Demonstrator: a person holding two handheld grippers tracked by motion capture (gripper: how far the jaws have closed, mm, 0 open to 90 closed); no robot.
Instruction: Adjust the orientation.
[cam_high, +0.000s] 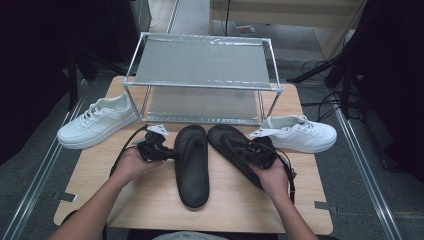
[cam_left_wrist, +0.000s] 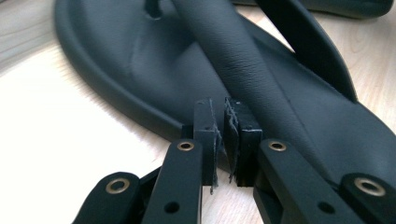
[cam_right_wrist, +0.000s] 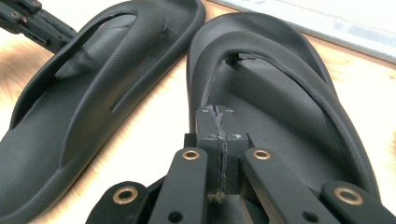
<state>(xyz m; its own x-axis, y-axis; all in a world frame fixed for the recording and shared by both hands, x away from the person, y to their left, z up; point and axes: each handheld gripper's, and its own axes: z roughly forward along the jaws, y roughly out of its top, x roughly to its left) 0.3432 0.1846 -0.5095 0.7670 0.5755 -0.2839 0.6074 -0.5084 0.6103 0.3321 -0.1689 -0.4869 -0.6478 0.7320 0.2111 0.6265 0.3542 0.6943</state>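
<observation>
Two black flip-flops lie side by side mid-table, toes toward the rack. My left gripper (cam_high: 172, 152) lies level at the left edge of the left flip-flop (cam_high: 192, 170). In the left gripper view its jaws (cam_left_wrist: 223, 105) reach over the rim of that sole (cam_left_wrist: 140, 60), beside the strap. A thin slit remains between the pads, and I see nothing in it. My right gripper (cam_high: 248, 149) rests over the right flip-flop (cam_high: 227, 140). Its pads (cam_right_wrist: 217, 112) are pressed together just short of the strap (cam_right_wrist: 280, 93), with nothing between them. The left flip-flop (cam_right_wrist: 70, 107) lies beside it.
A metal two-shelf rack (cam_high: 202, 65) stands at the back of the wooden table (cam_high: 230, 200). One white sneaker (cam_high: 95, 122) sits at the far left and another (cam_high: 302, 134) at the right. Dark chairs and cables lie beyond the table's edges.
</observation>
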